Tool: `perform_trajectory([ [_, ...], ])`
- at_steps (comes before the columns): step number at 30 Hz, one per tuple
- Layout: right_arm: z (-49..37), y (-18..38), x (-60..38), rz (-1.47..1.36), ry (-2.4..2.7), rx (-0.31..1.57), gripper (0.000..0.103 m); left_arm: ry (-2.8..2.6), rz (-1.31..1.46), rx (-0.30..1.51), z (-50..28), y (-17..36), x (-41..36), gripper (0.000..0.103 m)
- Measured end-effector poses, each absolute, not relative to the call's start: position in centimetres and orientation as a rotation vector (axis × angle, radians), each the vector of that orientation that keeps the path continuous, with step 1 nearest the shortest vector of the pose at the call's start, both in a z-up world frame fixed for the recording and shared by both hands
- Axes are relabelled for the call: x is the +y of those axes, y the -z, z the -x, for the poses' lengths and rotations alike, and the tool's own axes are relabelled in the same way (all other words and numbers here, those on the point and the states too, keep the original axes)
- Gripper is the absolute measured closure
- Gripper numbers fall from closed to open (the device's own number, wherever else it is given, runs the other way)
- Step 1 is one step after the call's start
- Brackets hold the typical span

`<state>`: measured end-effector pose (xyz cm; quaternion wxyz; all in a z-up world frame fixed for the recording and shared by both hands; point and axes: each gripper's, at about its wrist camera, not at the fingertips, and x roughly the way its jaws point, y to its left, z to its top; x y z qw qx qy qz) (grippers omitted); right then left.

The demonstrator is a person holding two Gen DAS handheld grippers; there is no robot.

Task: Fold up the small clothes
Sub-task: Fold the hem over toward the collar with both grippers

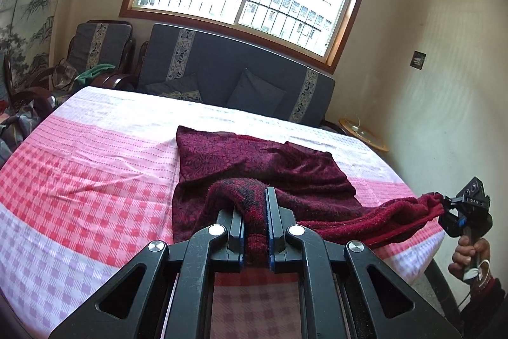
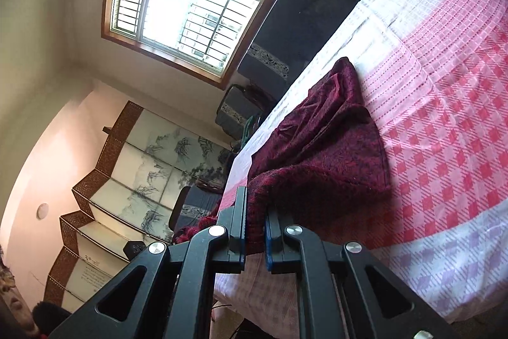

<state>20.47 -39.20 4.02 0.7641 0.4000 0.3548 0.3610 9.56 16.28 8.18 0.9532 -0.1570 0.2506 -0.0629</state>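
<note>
Two grippers are each pinching one near corner of the garment, a dark red knit lying on the checked bedspread. In the left wrist view the left gripper is clamping a bunched fold between nearly closed jaws at 6 o'clock, while the right gripper is gripping the other end at 3 o'clock, cloth stretched between them and lifted off the bed. The right wrist view is showing the right gripper closed down on a knit edge at 6 o'clock, the rest trailing toward 12 o'clock. Folding is looking barely begun: the far part is lying rumpled and flat, no tidy fold is showing yet. Carrying the near edge over to the far edge and smoothing seem to be what is left.
</note>
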Motion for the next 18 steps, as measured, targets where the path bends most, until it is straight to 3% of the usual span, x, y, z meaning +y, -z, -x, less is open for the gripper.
perform_trajectory([
  [18, -32.9, -4.9, -35.3, -0.770, -0.696, 0.808, 0.094, 0.040, 0.294, 0.512, -18.9, -7.0, 17.9, 0.093],
])
